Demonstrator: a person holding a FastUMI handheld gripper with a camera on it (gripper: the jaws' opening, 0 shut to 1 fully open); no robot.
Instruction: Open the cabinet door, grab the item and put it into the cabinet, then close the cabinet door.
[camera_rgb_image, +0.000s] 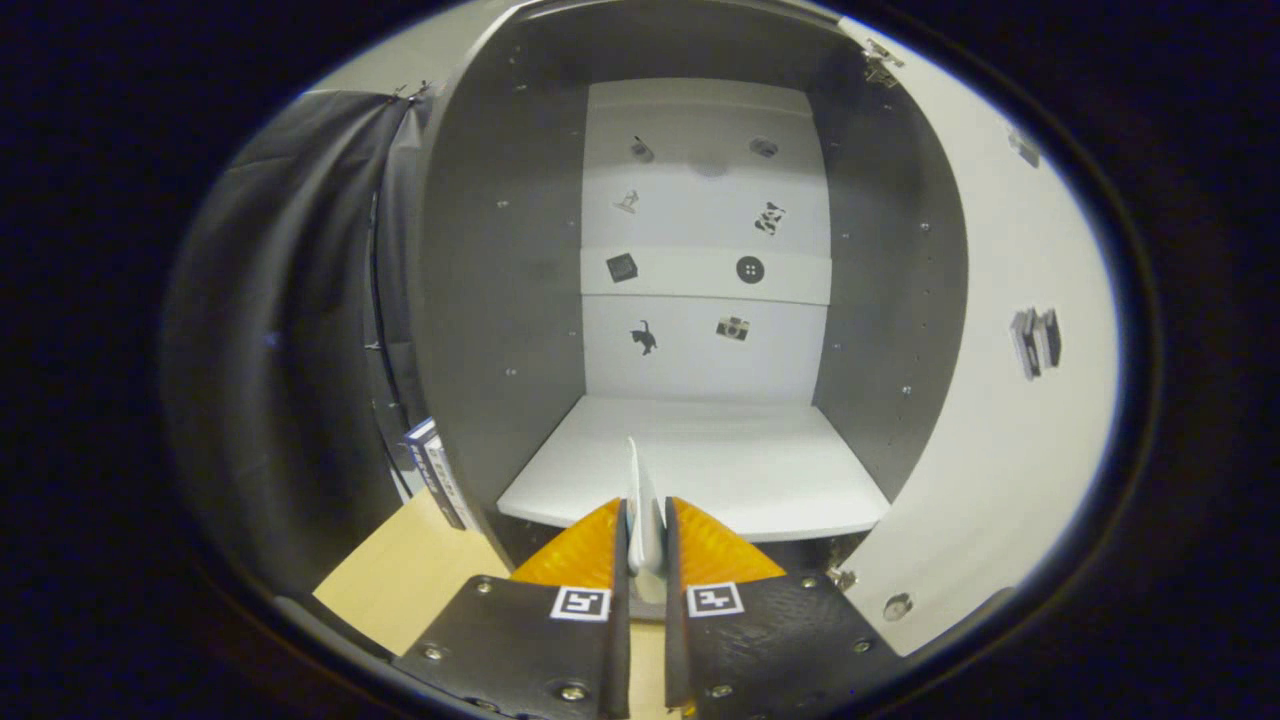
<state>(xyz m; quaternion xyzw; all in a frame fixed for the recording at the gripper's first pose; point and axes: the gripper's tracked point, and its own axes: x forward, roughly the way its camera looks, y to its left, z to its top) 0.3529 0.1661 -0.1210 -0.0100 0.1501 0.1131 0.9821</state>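
The cabinet (500, 300) stands straight ahead with its door (1000, 420) swung open to the right. Its white bottom shelf (740, 470) lies bare just beyond my fingers. My gripper (645, 520) is shut on a thin white flat item (640, 500), held on edge between both fingers. The item's tip reaches over the front lip of the shelf. Small picture stickers dot the white back panel (700, 360).
A pale wooden tabletop (410, 570) shows under the fingers at the left. A small box (432, 470) leans beside the cabinet's left wall. Black cloth (290, 350) hangs further left. The open door carries a small handle (1035, 342) and blocks the right side.
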